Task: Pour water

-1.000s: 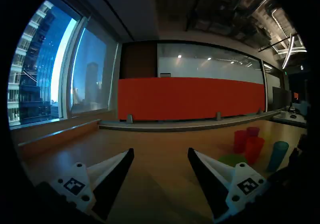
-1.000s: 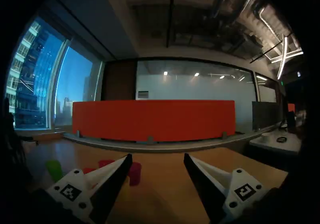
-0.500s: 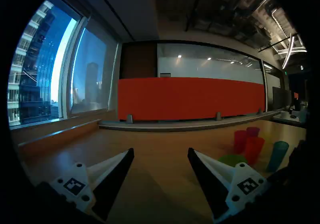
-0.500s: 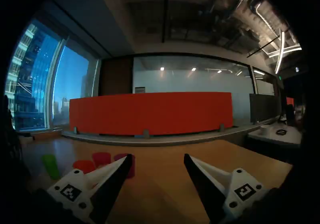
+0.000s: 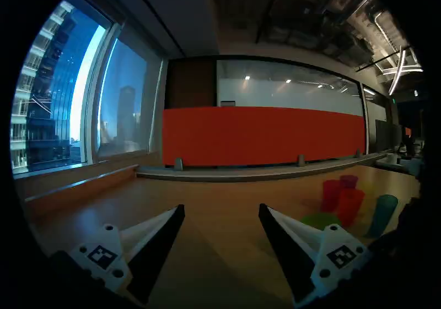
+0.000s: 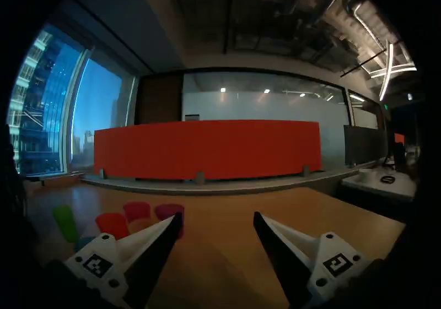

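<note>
1. One green cup (image 5: 320,219) is being partly hidden behind a finger of the left gripper (image 5: 221,207) in the left gripper view.
2. A teal cup (image 5: 384,214) is being dimmed near the dark right edge, so its base is hard to make out.
3. A red cup (image 5: 331,195), a magenta cup (image 5: 348,181) and an orange cup (image 5: 350,205) are being seen upright and close together on the wooden table (image 5: 220,265), to the right of that gripper.
4. In the right gripper view, the cups are being shown at the lower left, and the magenta cup is being partly covered by a finger of the right gripper (image 6: 216,215).
5. Whether water is being held in any cup cannot be told, because the room is dim.
6. Both grippers are being held above the table with fingers wide apart and nothing between them.
</note>
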Demonstrator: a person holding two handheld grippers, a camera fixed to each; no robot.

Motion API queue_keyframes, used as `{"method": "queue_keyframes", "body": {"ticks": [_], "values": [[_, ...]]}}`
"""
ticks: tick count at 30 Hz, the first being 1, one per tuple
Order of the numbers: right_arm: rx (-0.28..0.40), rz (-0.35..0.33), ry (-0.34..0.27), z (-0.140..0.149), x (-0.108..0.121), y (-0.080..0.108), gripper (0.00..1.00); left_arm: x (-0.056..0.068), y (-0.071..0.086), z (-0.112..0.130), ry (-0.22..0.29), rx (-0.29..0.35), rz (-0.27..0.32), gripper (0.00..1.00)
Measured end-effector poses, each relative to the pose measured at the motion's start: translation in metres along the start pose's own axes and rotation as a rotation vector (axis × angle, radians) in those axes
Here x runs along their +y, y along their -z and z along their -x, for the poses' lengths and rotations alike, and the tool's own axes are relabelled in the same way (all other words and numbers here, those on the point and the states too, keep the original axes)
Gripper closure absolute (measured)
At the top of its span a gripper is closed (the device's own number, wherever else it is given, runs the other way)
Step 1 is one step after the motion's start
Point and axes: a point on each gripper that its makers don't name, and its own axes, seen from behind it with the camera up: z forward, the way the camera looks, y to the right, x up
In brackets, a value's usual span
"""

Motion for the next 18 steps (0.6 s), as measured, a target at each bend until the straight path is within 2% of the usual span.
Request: {"method": "queue_keyframes", "body": {"ticks": [18], "values": [[-0.026,0.002,0.025,0.0056,-0.0047,-0.0009,0.0,-0.0002,-0.0002,-0.0003,0.0,0.0,0.0,0.0]]}}
